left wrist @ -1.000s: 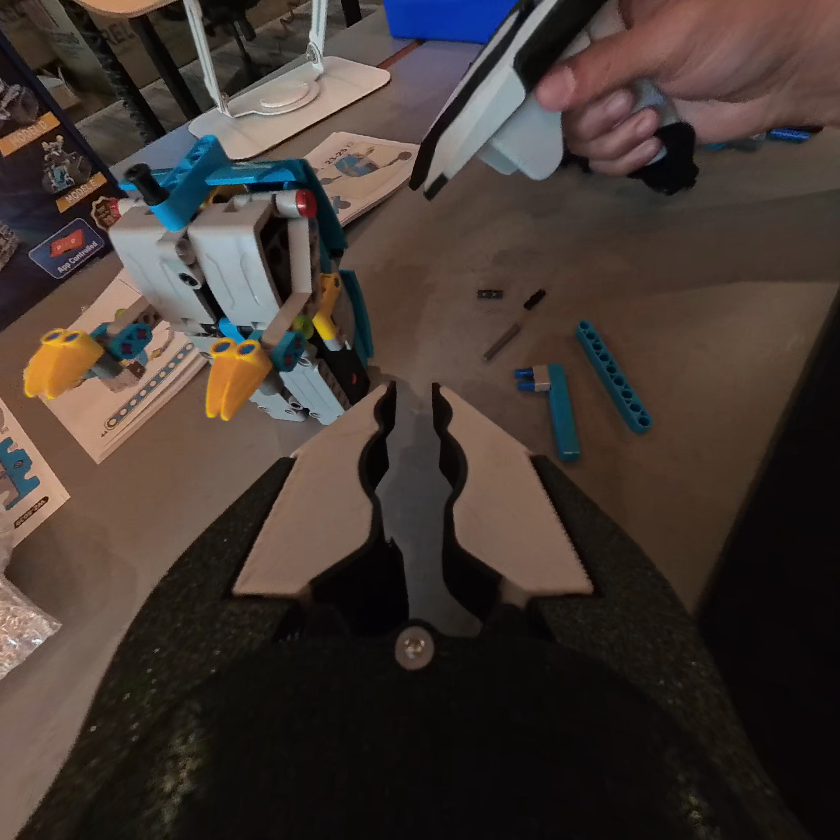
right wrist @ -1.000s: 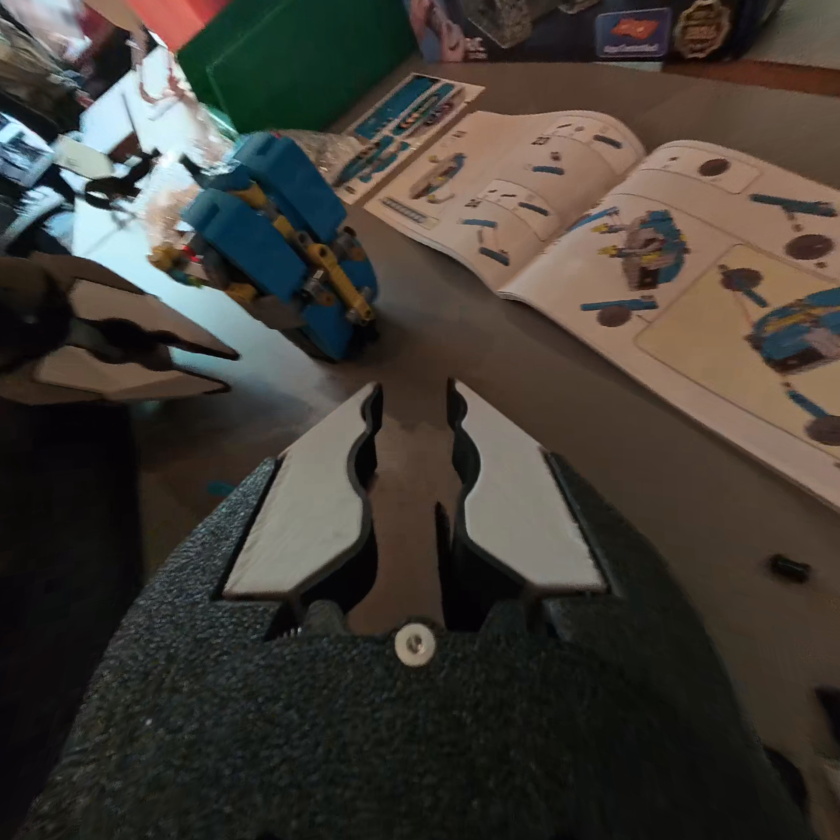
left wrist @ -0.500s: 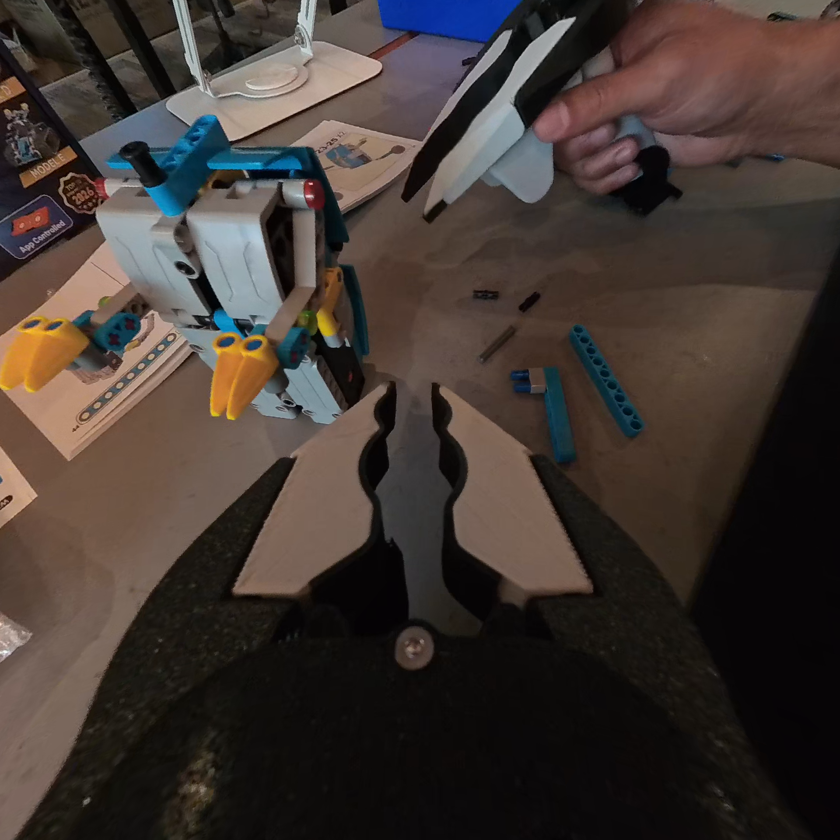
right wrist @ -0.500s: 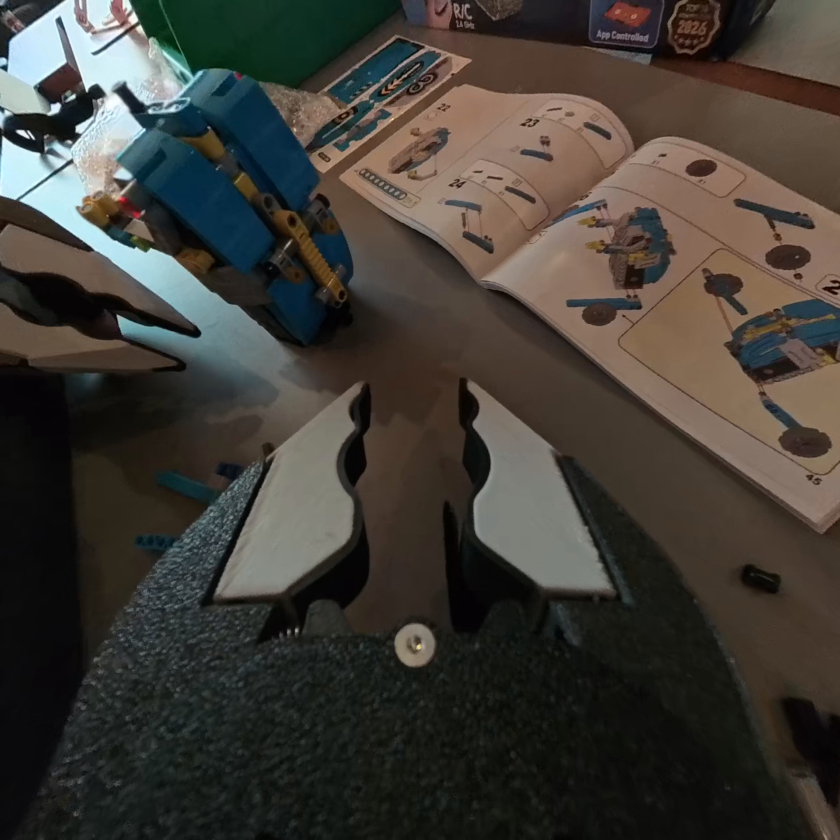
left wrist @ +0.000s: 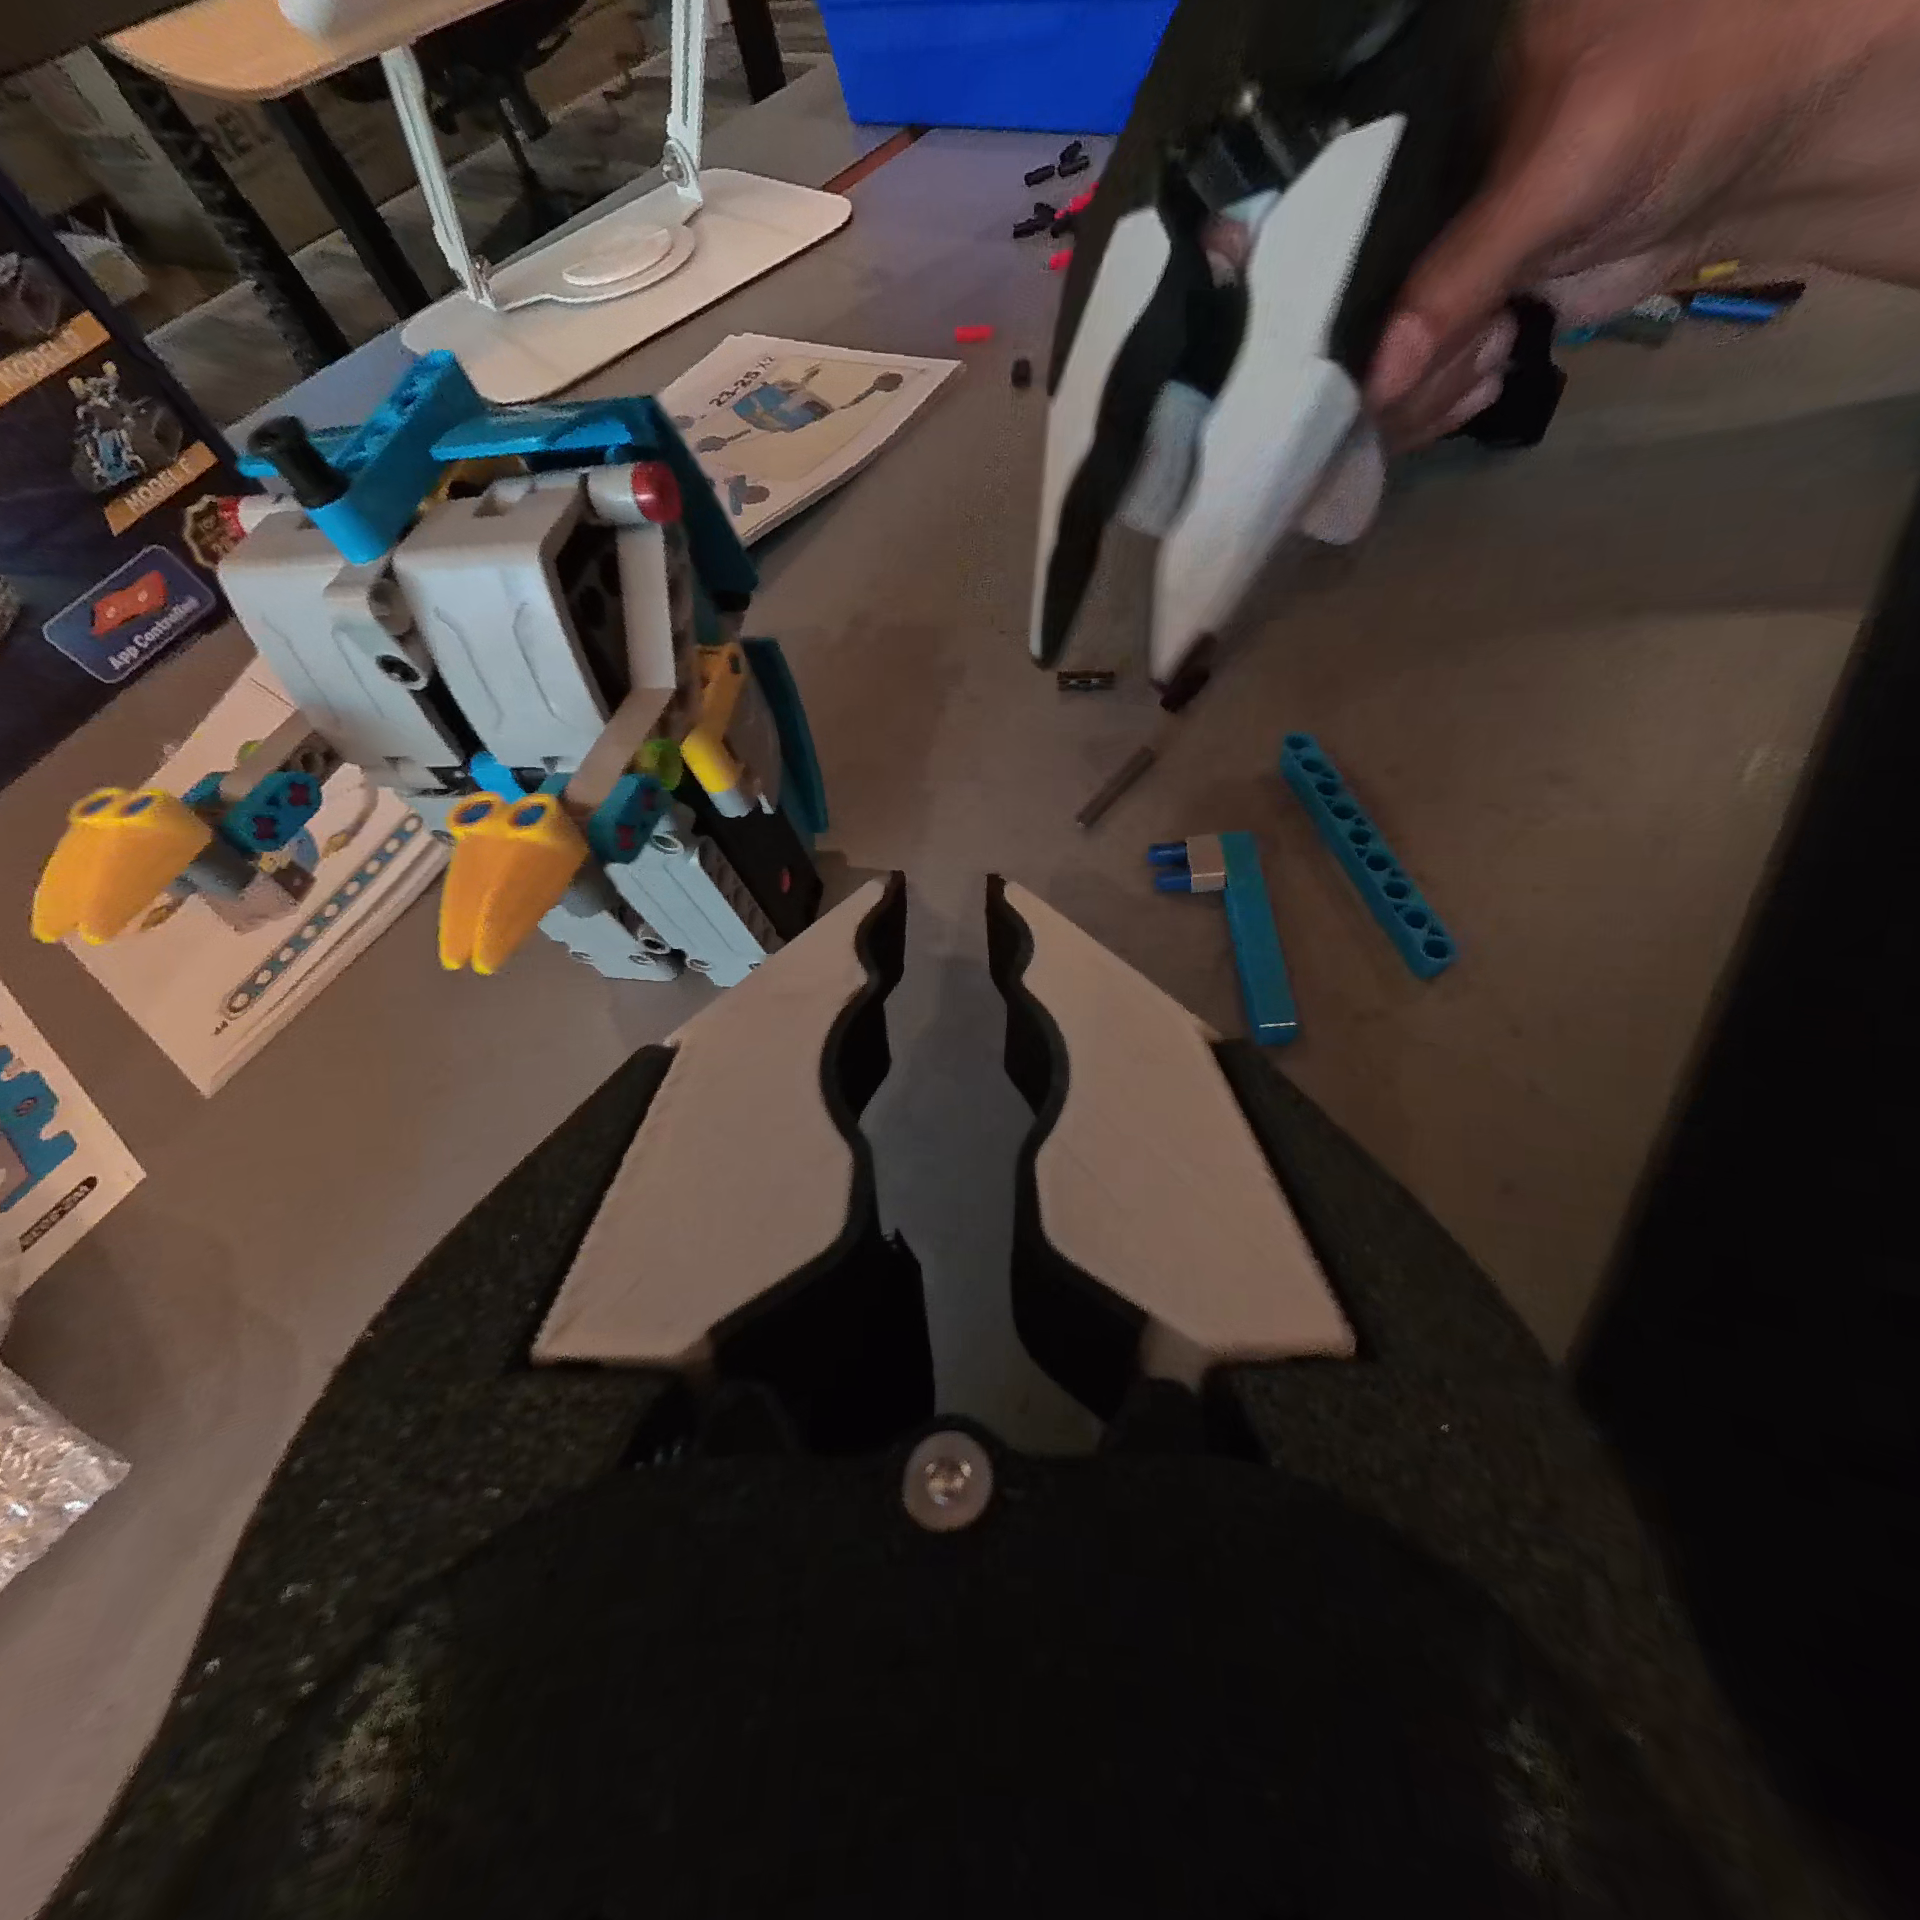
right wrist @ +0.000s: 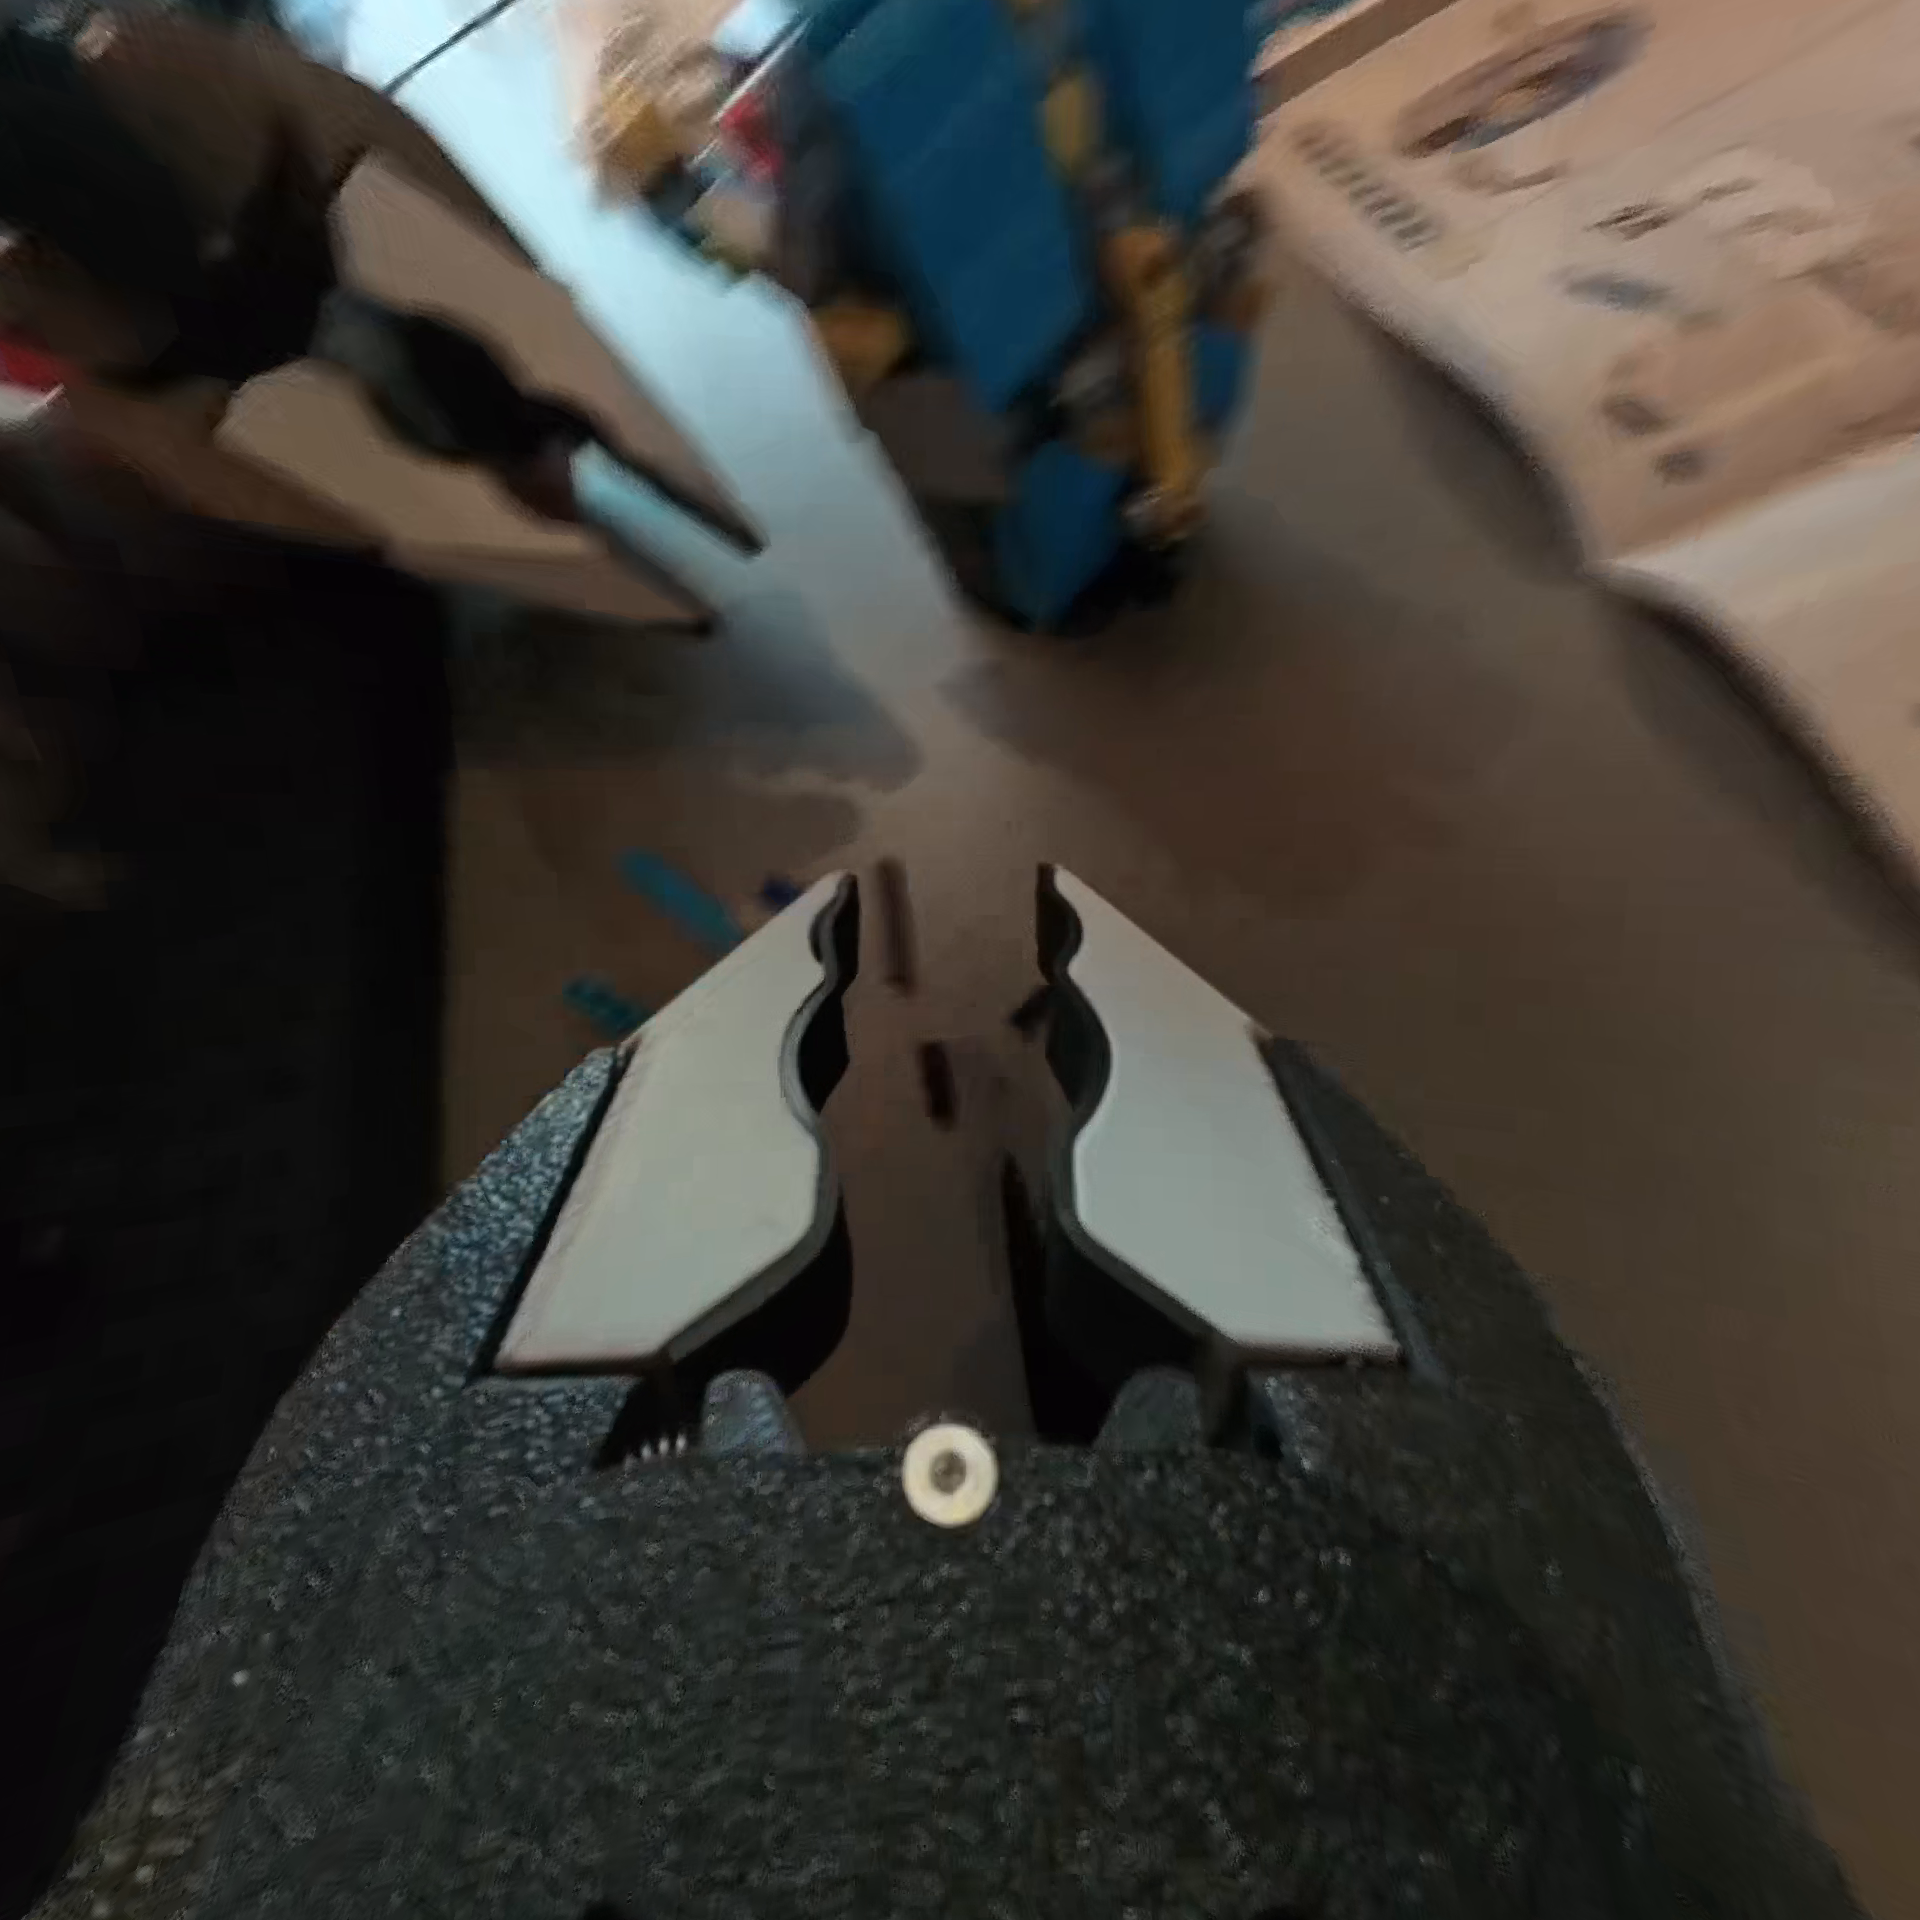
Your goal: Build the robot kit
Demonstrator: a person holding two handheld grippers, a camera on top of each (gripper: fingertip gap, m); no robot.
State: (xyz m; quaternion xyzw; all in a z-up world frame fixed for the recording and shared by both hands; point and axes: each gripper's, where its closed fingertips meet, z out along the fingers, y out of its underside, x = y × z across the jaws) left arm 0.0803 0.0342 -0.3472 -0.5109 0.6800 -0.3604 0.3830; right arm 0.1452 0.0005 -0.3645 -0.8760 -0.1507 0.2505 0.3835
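Note:
My left gripper is open and empty, low over the grey table, its tips just right of a brick-built model in grey, blue and yellow. My right gripper is open and empty, pointing down at the table. Between its fingers lie a thin grey axle and two small dark pins. In the left wrist view the right gripper, held by a hand, hovers over the pins and the axle. The right wrist view is blurred.
A blue beam with holes and a blue bar with a grey connector lie right of my left gripper. Open instruction booklets, a white lamp base, a blue bin and a printed box lie around. About 8 centimeters separates my left fingertips from my right.
My right gripper has swung down toward the small pins and axle, and its fingers have spread wider. The left gripper has hardly moved.

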